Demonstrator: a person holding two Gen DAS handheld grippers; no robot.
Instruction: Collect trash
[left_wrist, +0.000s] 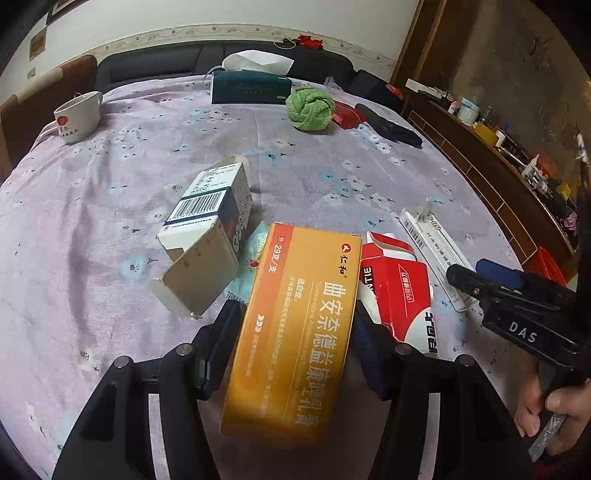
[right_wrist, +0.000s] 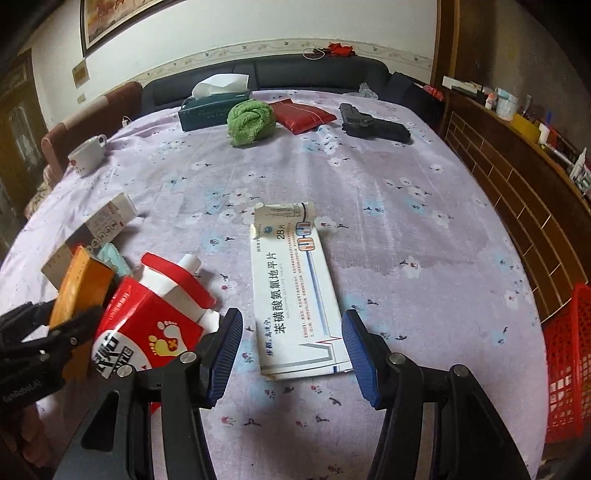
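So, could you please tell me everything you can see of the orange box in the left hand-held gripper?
The orange box is a long cardboard carton with a red-orange band along one edge, white and dark Chinese print and a small logo. It looks intact and closed. The left hand-held gripper clamps it across its width, blue pads on both long sides, holding it tilted above the purple floral cloth, its far end over the red and white carton.

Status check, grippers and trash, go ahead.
Left gripper shut on orange box. Right gripper open, straddling flat white box. Red box lies close beside.
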